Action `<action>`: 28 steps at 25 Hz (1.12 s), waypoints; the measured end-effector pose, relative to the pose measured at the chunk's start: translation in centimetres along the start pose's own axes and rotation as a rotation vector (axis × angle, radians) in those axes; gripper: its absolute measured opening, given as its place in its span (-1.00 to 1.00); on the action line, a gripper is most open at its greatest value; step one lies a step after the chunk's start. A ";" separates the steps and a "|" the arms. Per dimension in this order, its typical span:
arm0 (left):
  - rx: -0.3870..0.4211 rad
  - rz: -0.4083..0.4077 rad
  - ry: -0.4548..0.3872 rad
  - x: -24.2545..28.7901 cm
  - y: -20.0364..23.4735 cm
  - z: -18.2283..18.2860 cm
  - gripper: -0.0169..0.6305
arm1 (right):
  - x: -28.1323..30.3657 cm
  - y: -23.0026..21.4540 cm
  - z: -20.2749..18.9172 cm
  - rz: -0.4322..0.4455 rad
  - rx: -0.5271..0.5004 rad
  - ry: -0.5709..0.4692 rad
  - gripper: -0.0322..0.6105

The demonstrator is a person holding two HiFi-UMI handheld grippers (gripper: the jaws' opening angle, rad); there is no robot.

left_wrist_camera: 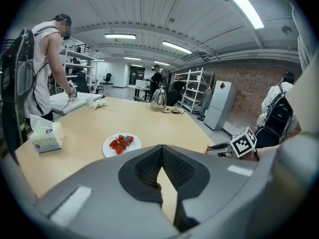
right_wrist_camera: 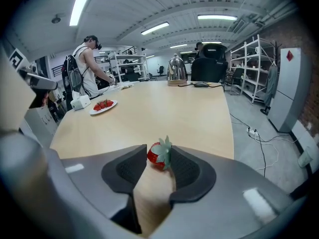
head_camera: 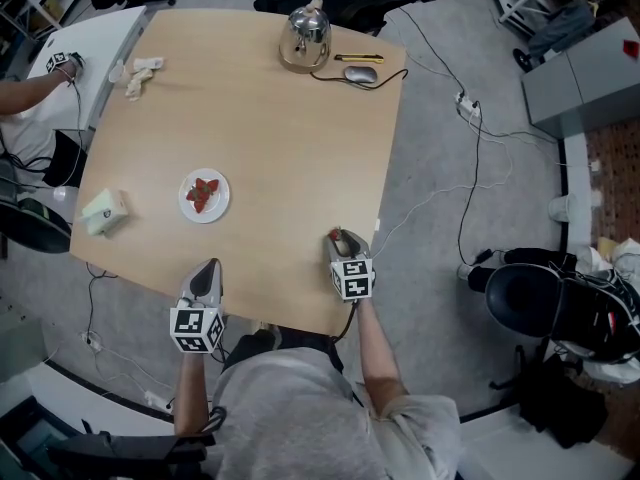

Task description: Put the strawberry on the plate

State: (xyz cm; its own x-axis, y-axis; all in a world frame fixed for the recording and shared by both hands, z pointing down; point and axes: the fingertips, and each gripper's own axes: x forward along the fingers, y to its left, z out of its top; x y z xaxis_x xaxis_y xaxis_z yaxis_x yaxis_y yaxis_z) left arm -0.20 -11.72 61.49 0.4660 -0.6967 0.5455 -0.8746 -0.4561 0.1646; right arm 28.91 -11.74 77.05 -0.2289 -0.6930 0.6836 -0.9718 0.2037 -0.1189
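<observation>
The right claw (right_wrist_camera: 159, 154) pinched the strawberry (right_wrist_camera: 155, 159) between its tips at the counter's (head_camera: 290, 138) near edge. The plate (head_camera: 222, 207), bearing other strawberries (head_camera: 203, 192), lay toward ten o'clock from it. The left claw (left_wrist_camera: 162, 151) was closed and empty.

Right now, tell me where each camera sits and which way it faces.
Head view: overhead, looking steeply down at the table; left gripper, right gripper, forearms show.
Left gripper view: behind its shut jaws, facing across the table.
Right gripper view: behind its jaws, a strawberry between them.
Shared: all see the plate.
</observation>
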 end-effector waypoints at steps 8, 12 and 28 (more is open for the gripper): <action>-0.003 0.000 -0.009 -0.2 -0.6 -0.4 -0.89 | -1.1 0.8 0.6 0.023 0.024 -0.032 -0.42; 0.001 0.005 -0.023 -0.7 -0.9 -0.3 -0.89 | -2.1 1.9 1.8 0.047 0.019 -0.069 -0.42; -0.031 0.086 -0.072 -3.6 0.0 -0.3 -0.89 | -3.4 9.5 6.1 0.206 -0.110 -0.178 -0.43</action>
State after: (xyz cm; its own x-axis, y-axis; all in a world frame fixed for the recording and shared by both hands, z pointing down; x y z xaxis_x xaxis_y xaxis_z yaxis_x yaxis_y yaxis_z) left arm -1.86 -9.06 59.80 0.3969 -0.7710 0.4980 -0.9148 -0.3768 0.1456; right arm 20.08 -11.66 69.17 -0.4370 -0.7377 0.5146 -0.8938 0.4201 -0.1568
